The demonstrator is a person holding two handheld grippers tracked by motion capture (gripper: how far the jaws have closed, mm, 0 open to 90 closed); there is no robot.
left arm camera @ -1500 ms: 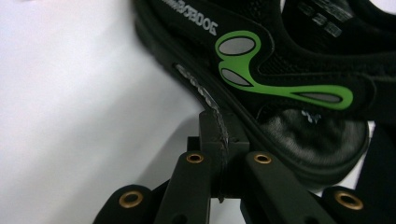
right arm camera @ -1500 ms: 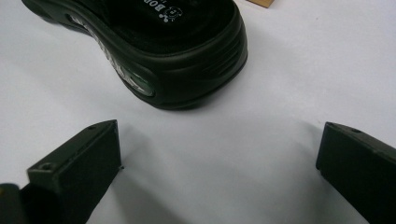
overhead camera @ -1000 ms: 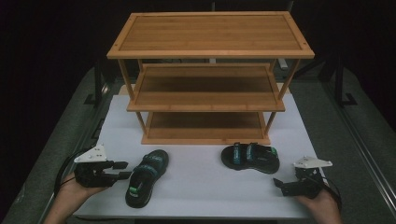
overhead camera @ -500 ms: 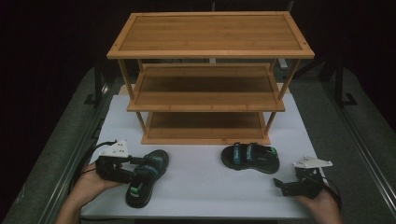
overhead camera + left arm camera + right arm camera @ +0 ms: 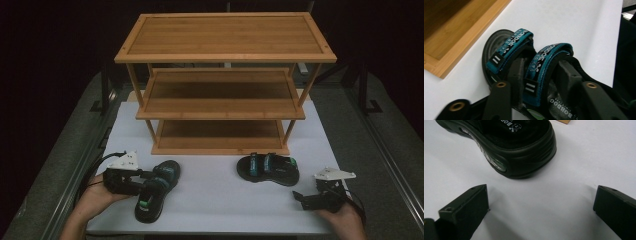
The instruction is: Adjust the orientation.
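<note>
- Two sandals lie on the desk (image 5: 215, 200) before the shoe rack (image 5: 222, 107).
- Your left hand-held gripper (image 5: 146, 181) has just been closing astride the near sandal's (image 5: 155, 192) rear strap (image 5: 544, 67), ready for lifting.
- Your right hand-held gripper (image 5: 299, 196), jaws apart, waits beside the far sandal (image 5: 268, 169).

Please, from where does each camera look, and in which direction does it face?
High view: above the person's side, facing forward and down on the table, the shelf and both hands.
Left gripper view: on the left gripper, facing along its fingers, which have just been closing around a strap of the left sandal.
Right gripper view: on the right gripper, its fingers wide apart, facing the right sandal.
Shared: each sandal also shows in the high view.
</note>
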